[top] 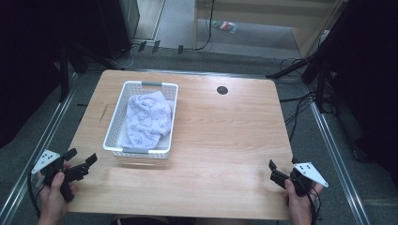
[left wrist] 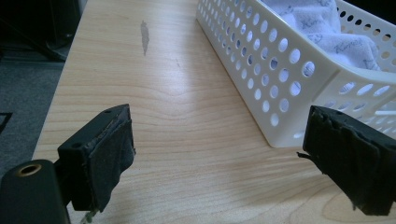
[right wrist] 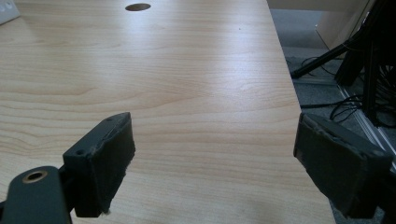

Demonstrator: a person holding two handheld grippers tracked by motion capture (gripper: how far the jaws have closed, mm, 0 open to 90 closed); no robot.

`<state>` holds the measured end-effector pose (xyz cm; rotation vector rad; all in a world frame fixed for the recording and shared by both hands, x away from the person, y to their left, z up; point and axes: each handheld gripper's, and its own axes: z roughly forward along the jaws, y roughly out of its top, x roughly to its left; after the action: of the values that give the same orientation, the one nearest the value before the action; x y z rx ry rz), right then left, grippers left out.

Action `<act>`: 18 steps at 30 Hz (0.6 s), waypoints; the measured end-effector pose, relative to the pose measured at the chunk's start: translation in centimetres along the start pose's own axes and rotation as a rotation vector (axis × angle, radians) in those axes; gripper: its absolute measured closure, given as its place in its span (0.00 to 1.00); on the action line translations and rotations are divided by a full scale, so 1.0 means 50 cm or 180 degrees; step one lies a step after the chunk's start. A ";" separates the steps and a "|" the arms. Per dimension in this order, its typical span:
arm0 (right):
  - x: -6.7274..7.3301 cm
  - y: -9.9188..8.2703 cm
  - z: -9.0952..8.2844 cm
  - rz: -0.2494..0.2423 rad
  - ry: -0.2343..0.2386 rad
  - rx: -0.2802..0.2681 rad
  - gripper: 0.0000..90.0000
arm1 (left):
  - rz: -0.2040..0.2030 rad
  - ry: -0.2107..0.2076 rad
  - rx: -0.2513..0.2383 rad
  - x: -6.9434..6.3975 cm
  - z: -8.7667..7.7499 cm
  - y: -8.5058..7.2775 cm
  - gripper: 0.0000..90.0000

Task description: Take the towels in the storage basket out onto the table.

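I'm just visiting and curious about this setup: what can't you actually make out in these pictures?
- Basket floor: high view, the patterned cloth covers the bottom of the white basket.
- Basket's far end: left gripper view, cut off by the top and right edges.
- Cloth print: too small to read in either view.
- Small object on the floor: high view, too small and blurred to identify.
- The person's forearms: high view, cut off by the bottom edge.

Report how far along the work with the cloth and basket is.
Done: the patterned cloth lies bundled inside the white basket. In hand: nothing; the left gripper and right gripper both stand open over the table near its front corners, apart from the basket. Left: whatever follows with the cloth has not visibly begun.
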<state>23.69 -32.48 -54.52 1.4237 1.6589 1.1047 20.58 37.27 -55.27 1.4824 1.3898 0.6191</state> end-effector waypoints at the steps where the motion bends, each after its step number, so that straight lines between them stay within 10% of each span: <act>1: 0.000 0.000 0.000 0.0000 0.0000 0.0000 0.14 | 0.0000 0.0000 0.0000 0.000 0.000 0.000 0.11; 18: 0.000 0.000 -0.001 0.0004 -0.0010 0.0001 0.07 | 0.0162 -0.0027 -0.0002 -0.003 -0.019 0.010 0.01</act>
<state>23.66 -32.46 -54.52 1.4262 1.6561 1.1026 19.94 37.47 -54.43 1.5222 1.3489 0.6444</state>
